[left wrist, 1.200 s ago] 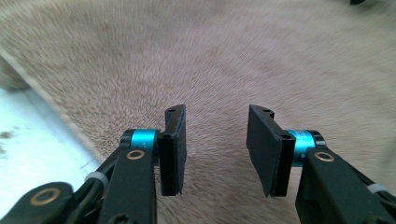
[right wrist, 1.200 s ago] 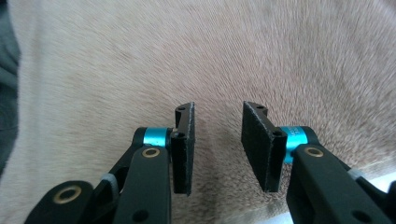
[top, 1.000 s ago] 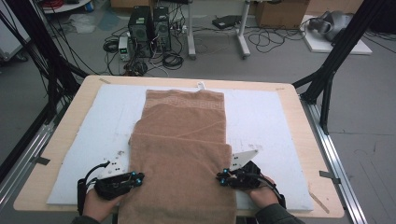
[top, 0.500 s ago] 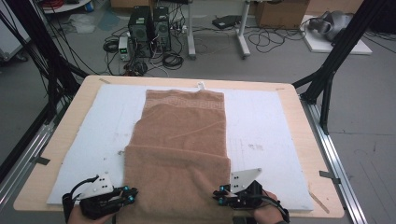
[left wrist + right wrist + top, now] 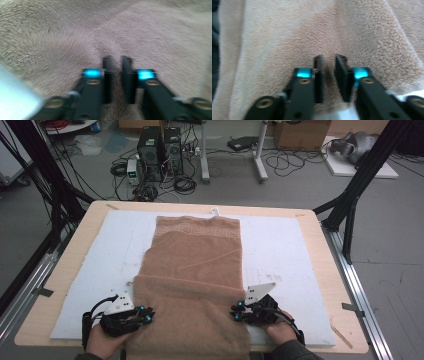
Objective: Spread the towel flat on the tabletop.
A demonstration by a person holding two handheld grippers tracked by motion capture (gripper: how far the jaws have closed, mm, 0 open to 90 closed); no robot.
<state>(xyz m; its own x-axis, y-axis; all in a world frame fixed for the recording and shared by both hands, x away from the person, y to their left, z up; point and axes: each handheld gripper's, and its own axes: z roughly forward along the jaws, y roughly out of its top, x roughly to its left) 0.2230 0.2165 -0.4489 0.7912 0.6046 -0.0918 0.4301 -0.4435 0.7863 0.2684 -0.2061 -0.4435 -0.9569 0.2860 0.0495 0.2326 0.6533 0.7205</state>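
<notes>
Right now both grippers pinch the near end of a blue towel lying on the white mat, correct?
Not quite: the towel is light brown, not blue, as the high view shows. The rest holds: the left gripper and right gripper pinch its near end on the white mat.

Lab: floor cables (image 5: pixel 150 172), computer towers (image 5: pixel 161 145)

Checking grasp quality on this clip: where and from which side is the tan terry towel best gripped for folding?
Grip the tan terry towel at its two side edges near the table's front edge, one hand-held gripper from each side. The left hand-held gripper and right hand-held gripper pinch there now. The cloth lies flat and long, so only its edges give the jaws a bite.
</notes>
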